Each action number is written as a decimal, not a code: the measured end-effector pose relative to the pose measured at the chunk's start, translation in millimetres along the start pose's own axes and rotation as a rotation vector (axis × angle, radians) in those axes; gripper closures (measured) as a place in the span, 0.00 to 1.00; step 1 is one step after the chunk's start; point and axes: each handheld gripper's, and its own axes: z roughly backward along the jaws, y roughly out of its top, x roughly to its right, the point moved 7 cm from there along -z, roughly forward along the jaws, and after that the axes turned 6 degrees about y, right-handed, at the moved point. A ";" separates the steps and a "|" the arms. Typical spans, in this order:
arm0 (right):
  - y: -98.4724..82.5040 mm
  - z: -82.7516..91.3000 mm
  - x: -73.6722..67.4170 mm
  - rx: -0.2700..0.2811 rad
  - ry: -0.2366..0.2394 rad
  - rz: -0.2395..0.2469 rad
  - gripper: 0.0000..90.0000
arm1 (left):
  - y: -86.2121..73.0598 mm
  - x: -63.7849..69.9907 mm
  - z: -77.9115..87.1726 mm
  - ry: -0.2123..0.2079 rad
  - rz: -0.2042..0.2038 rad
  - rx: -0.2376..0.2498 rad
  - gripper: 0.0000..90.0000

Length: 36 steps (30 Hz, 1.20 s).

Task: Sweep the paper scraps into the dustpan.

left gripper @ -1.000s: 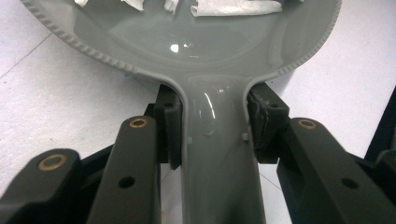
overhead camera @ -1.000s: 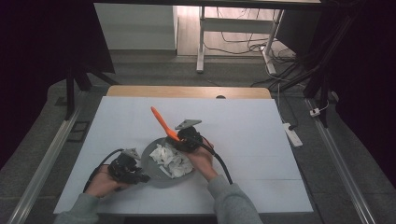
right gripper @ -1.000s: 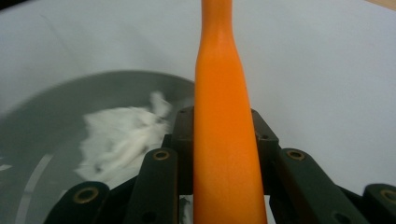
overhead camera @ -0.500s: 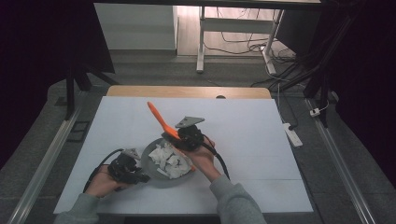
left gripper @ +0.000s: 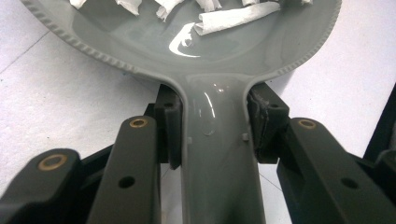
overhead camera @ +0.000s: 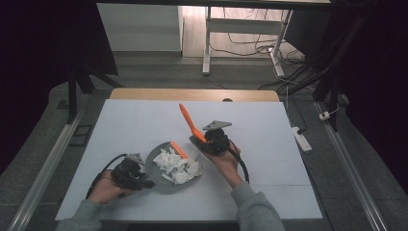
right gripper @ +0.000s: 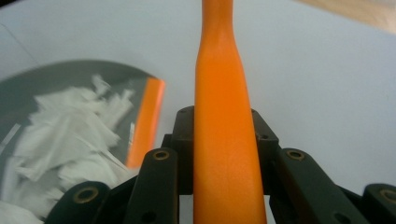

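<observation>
A grey dish (overhead camera: 156, 159) with a beaded rim and a long handle lies on the white table, with white paper scraps (overhead camera: 179, 166) heaped in it. My left gripper (overhead camera: 143, 182) is shut on the dish's handle (left gripper: 215, 158); both pads (left gripper: 169, 123) press its sides. My right gripper (overhead camera: 208, 140) is just right of the dish, shut on a long orange tool (overhead camera: 188, 120) that slants up and away to the left. In the right gripper view the orange tool (right gripper: 223, 116) runs up between the jaws. An orange strip (overhead camera: 179, 149) rests at the dish's far right rim; I cannot tell whether it joins the tool.
The white table top (overhead camera: 269, 159) has free room to the right and at the back. A wooden edge (overhead camera: 192, 94) borders its far side. A white power strip (overhead camera: 300, 138) lies just off the right edge.
My right gripper has moved a little to the right with the orange tool, and the tool's far end has swung right. The left gripper and the dish have stayed put.
</observation>
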 end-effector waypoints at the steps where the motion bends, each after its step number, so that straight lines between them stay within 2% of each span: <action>1: -3.8 -1.0 2.0 -0.009 -0.009 -0.008 0.78 | 0.0 0.1 -0.1 0.000 0.000 0.000 0.68; 5: -15.3 -5.9 2.3 -0.044 -0.022 -0.023 0.78 | -0.3 0.6 -0.1 -0.001 0.000 -0.002 0.68; 8: -16.3 -6.9 -4.6 -0.036 -0.013 -0.040 0.78 | -0.5 1.5 -0.4 -0.001 0.001 -0.004 0.68; 15: -11.4 -19.7 -34.9 -0.032 0.025 -0.053 0.78 | -0.1 3.9 -2.1 -0.001 0.000 -0.008 0.68; 18: -4.1 -26.5 -51.6 -0.020 0.030 -0.021 0.78 | -0.3 3.6 -2.2 -0.002 0.002 -0.007 0.68; 20: 2.4 -30.3 -63.9 -0.004 0.081 -0.038 0.78 | -0.2 3.7 -2.6 -0.002 0.001 -0.008 0.68; 24: 10.3 -38.4 -89.6 -0.008 0.144 0.002 0.78 | -0.4 3.5 -2.5 -0.004 0.002 -0.005 0.68; 26: 13.8 -37.3 -97.4 0.002 0.164 0.019 0.78 | -0.8 3.1 -2.2 -0.006 0.002 -0.005 0.68; 28: 17.1 -33.2 -96.1 0.014 0.147 0.033 0.78 | -1.2 2.7 -2.4 -0.008 0.002 -0.004 0.68; 31: 20.0 -23.0 -83.5 0.032 0.103 0.032 0.78 | -1.5 2.5 -3.1 -0.013 0.007 0.000 0.68; 36: 22.9 -2.9 -62.3 0.070 0.078 0.000 0.78 | -1.6 2.6 -3.2 -0.013 0.009 0.000 0.68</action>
